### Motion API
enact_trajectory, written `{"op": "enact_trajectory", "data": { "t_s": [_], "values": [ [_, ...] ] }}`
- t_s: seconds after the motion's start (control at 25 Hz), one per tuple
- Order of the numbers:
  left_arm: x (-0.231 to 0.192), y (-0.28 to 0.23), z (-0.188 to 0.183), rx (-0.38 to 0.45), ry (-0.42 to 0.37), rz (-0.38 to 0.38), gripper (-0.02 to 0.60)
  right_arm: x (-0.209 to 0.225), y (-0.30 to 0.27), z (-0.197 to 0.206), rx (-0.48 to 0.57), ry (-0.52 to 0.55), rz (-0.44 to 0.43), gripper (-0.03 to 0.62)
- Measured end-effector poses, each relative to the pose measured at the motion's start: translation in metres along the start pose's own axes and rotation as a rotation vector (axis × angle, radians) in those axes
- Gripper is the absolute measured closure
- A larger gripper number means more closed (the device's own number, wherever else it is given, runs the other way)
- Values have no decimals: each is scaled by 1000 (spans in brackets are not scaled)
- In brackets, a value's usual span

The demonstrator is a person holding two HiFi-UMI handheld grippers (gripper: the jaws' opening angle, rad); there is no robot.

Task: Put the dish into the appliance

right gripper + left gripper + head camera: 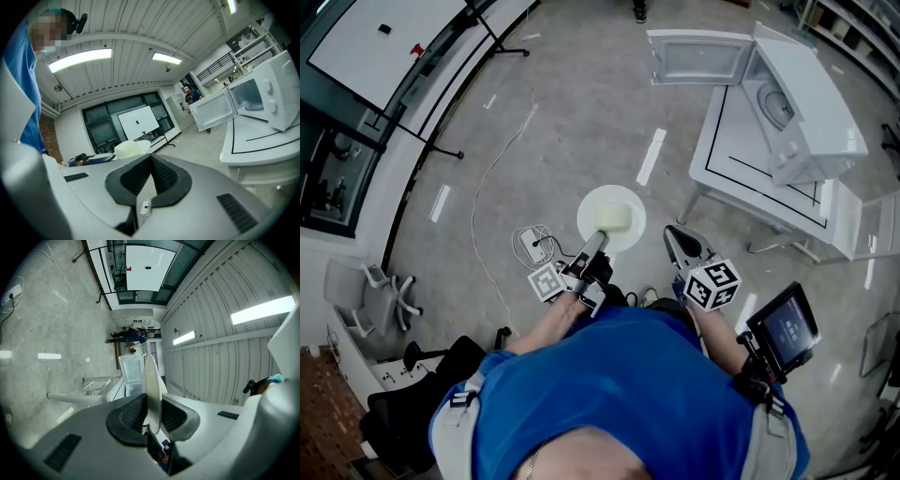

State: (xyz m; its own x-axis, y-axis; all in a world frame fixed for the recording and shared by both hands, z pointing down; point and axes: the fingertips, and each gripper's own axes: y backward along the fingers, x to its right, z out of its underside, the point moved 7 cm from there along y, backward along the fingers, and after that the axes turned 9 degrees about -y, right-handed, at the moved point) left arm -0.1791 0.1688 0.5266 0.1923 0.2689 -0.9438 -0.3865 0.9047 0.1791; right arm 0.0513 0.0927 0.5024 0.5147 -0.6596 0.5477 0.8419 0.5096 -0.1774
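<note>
L: your left gripper (600, 236) jaws clamped on the dish (605, 202) rim, dish over the floor | R: your right gripper (677, 240) jaws together, empty | microwave (797, 103) door open, on table (741, 169), well apart from dish

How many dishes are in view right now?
1: the plate, clamped edge-on in the left gripper. None shows on the table; the microwave interior is partly hidden.

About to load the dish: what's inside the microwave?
The microwave stands with its door open. Inside, only its round turntable shows, with nothing visible on it. The rest of the cavity is hidden behind the casing.
</note>
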Motion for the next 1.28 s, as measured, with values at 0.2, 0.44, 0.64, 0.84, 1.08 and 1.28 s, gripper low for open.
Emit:
{"op": "enact_trajectory", "data": {
  "t_s": [0.2,0.44,0.64,0.84,1.08,1.28],
  "values": [
    [-9,-24,-19,-23,6,15,515,12,-15,-8,15,-12,36,594],
    [-30,-60,-57,-98,27,41,515,23,-48,-24,62,-17,119,593],
    [-48,-91,-94,-184,44,66,515,28,-84,-34,103,-28,190,592],
    [-63,-117,-125,-264,71,82,515,30,-113,-42,146,-34,259,593],
    [-84,-144,-153,-385,88,110,515,33,-135,-43,197,-41,367,592],
    [-95,-167,-158,-468,98,132,515,38,-137,-46,244,-52,444,593]
  ]
}}
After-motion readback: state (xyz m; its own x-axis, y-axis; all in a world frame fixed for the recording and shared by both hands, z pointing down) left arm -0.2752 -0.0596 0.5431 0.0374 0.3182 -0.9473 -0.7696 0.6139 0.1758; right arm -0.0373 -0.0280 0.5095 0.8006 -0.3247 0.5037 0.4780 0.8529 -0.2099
